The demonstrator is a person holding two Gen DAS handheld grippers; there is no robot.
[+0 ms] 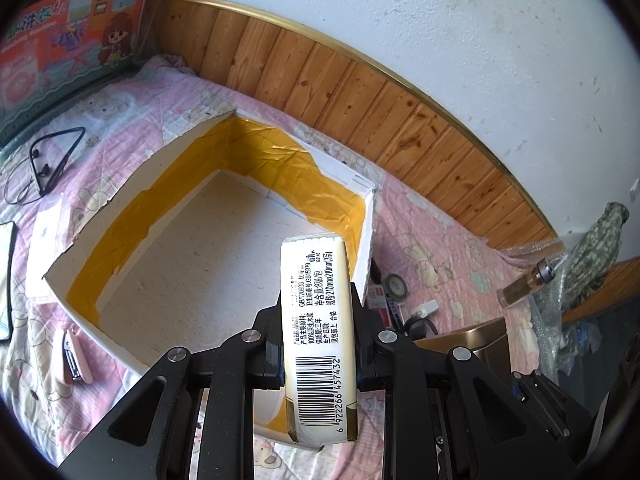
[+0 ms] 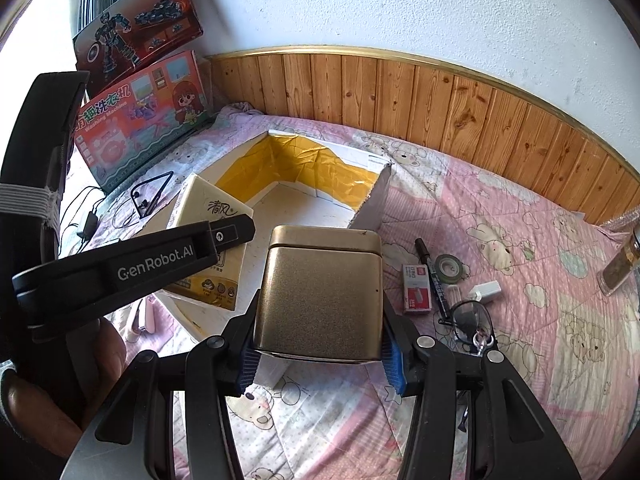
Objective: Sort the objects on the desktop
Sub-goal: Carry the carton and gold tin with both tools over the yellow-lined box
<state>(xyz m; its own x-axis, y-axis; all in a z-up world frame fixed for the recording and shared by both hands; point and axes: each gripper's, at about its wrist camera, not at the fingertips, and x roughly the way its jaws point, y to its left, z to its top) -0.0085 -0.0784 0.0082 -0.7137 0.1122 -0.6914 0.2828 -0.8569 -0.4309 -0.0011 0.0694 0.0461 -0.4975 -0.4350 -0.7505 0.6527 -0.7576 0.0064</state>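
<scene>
Right now I am carrying two things at once toward the white box point(image 1: 120, 240), the biggest thing on the bed. It lies open-topped on the pink quilt point(image 2: 500, 216), its inner walls lined with yellow tape, its floor bare, so I judge it to be where the sorted things go.

My right gripper point(image 2: 320, 354) is clenched on a gold tin point(image 2: 320, 292). The blue pads press its two flat sides low down, which keeps the lid clear and the tin upright. It hangs just short of the box's near wall, above the quilt.

My left gripper point(image 1: 318, 356) is clamped on a pack of tissues point(image 1: 318, 320), pinched across its thin faces with the barcode side up. The pack sticks out forward past the fingers, already over the box's near corner. From the right wrist view the same pack point(image 2: 212, 240) shows beside the tin, over the box's left edge. Holding it by the narrow way lets a soft pack sit firm between the jaws, I reckon.

The smaller things wait on the quilt to the right of the box: a pair of glasses point(image 2: 472, 320), a box of staples point(image 2: 416, 294), a black marker point(image 2: 430, 272), a roll of tape point(image 2: 450, 266) and a small white plug point(image 2: 486, 290). Left of the box lie a pink stapler point(image 1: 74, 360) and a black cord point(image 1: 48, 168). All are untouched, so the task is early, by my guess.
</scene>
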